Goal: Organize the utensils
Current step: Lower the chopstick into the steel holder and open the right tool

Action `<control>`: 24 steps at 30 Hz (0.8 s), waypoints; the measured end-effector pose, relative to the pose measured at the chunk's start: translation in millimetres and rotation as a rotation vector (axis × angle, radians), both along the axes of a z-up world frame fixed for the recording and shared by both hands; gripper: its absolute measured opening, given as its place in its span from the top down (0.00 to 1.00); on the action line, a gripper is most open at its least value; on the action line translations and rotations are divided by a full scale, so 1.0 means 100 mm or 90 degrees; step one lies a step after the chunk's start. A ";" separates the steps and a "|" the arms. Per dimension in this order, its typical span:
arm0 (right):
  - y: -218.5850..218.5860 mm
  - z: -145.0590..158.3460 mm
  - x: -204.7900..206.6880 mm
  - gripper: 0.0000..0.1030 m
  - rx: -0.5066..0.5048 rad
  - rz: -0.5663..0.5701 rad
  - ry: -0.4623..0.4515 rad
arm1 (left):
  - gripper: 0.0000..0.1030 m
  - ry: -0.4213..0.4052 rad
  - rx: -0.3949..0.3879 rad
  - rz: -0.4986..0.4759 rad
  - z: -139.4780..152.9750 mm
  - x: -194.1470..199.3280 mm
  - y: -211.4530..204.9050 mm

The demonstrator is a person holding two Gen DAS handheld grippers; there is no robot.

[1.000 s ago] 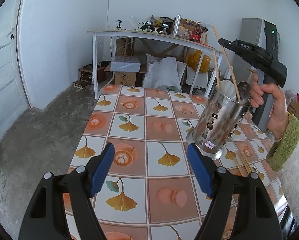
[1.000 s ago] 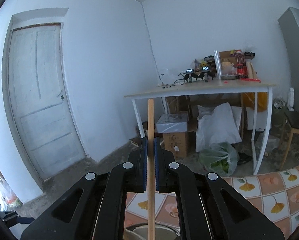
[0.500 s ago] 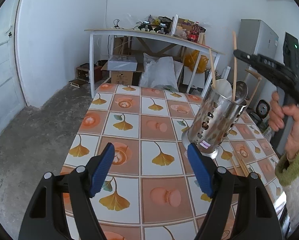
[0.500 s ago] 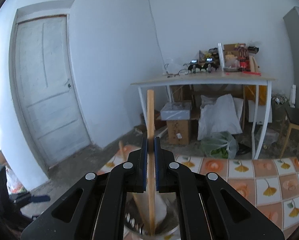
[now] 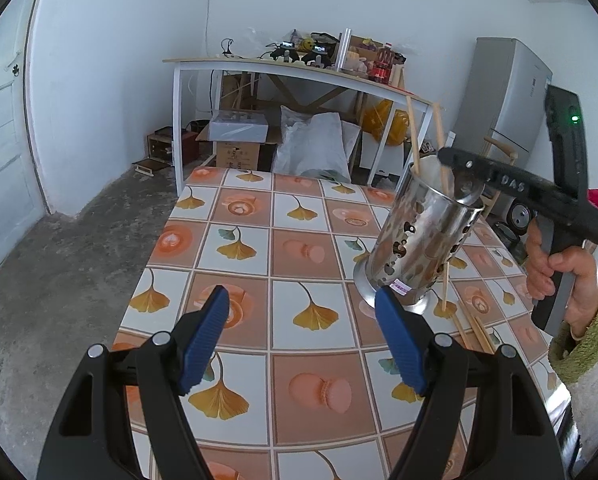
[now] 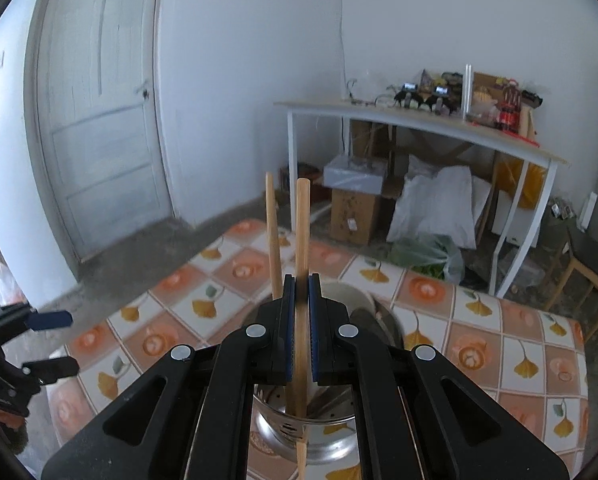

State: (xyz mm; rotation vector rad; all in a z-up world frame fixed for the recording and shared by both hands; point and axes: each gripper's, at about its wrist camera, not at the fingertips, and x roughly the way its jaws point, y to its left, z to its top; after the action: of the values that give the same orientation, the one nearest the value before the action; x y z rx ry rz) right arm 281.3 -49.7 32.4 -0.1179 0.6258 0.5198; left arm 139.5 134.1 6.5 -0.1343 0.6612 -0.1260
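Observation:
A perforated steel utensil holder [image 5: 419,244] stands on the tiled table [image 5: 307,256]. It holds one wooden chopstick [image 5: 413,140], a white spoon [image 5: 431,166] and a metal ladle [image 5: 465,191]. My right gripper [image 6: 299,294] is shut on a second chopstick [image 6: 302,224], held upright over the holder's rim. That stick's lower end [image 5: 445,292] shows outside the holder wall, down by the table. Loose chopsticks [image 5: 475,330] lie to the right of the holder. My left gripper [image 5: 301,338] hangs open and empty over the table, its right pad near the holder's base.
A white desk [image 5: 299,70] loaded with clutter stands beyond the table, with boxes [image 5: 237,148] and a white bag [image 5: 315,144] under it. A grey fridge [image 5: 507,96] is at the right, a door [image 6: 99,120] at the left, and a wooden chair [image 6: 587,268] stands by the table's far corner.
The right gripper has come down and rolled with its chopstick, so the stick's lower end now reaches down beside the holder. The left gripper has stayed where it was, still open.

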 end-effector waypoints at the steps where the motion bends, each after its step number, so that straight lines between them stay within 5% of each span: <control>1: 0.03 -0.03 0.01 0.96 -0.008 0.001 0.006 | 0.29 0.000 -0.001 0.000 0.00 0.00 0.00; 24: 0.03 0.21 0.25 0.95 0.060 -0.052 -0.067 | 0.29 0.004 -0.008 0.005 -0.01 0.01 0.08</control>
State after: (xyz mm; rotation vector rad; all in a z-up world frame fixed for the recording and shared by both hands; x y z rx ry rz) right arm 306.2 -47.0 53.8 -0.0307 0.5006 0.4607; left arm 140.5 142.0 5.9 -0.1497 0.6657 -0.1216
